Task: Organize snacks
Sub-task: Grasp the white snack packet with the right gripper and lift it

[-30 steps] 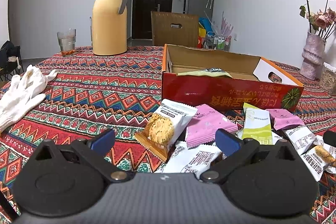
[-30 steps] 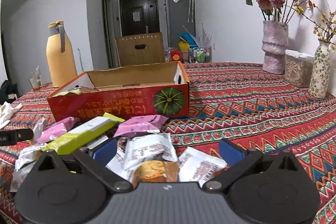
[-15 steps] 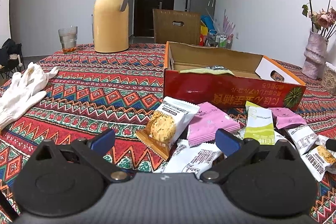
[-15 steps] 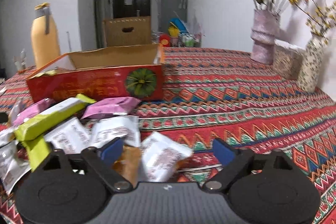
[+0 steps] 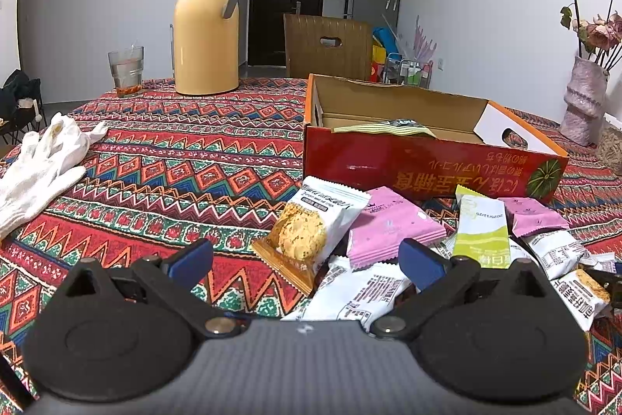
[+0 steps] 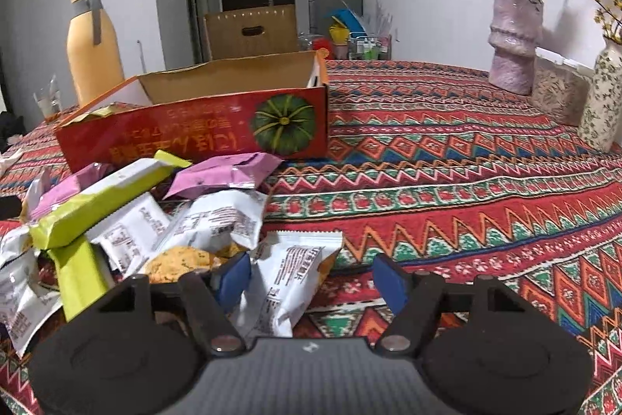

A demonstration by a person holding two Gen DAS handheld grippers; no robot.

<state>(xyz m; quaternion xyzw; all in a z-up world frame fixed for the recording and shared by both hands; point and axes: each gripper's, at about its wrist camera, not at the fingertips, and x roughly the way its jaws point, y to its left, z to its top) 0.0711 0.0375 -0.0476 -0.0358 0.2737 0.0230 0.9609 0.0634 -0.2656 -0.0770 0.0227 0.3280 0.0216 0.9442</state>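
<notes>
Closing around a white snack packet (image 6: 289,279), the right gripper (image 6: 311,281) is reaching into the near edge of the snack pile (image 6: 155,216) lying just in front of the red cardboard box (image 6: 202,131); its blue pads seem not to be pressing the wrapper yet, though the lens makes this hard to judge. Hovering before the box too, the left gripper (image 5: 305,261) is standing wide apart, gripping nothing, above a cookie packet (image 5: 311,232).
</notes>
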